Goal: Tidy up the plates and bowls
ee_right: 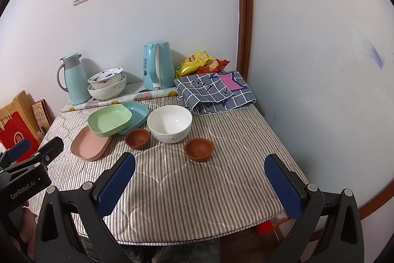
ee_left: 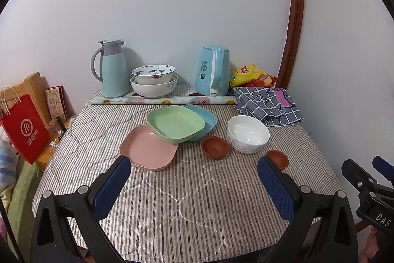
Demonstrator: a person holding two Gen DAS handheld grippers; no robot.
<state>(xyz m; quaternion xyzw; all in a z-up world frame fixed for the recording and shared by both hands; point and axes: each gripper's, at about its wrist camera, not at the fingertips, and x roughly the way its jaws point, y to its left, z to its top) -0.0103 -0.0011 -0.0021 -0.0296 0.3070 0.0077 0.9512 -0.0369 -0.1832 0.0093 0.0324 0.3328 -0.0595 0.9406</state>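
On the striped tablecloth lie a pink plate (ee_left: 149, 148) (ee_right: 90, 143), a green plate (ee_left: 175, 124) (ee_right: 109, 122) resting partly on it, and a blue plate (ee_left: 208, 119) (ee_right: 136, 113) under the green one's far side. A white bowl (ee_left: 248, 133) (ee_right: 170, 123) stands to their right, with one brown small bowl (ee_left: 215, 147) (ee_right: 137, 138) on its left and another brown small bowl (ee_left: 277, 158) (ee_right: 198, 149) nearer. My left gripper (ee_left: 194, 165) hovers open before the plates, holding nothing. My right gripper (ee_right: 200, 164) is open too, just short of the nearer brown bowl.
At the back wall stand a blue thermos jug (ee_left: 112, 69), two stacked patterned bowls (ee_left: 154, 81), a blue kettle (ee_left: 214, 72), snack bags (ee_left: 251, 77) and a folded checked cloth (ee_left: 268, 102). A red paper bag (ee_left: 23, 128) stands off the table's left edge.
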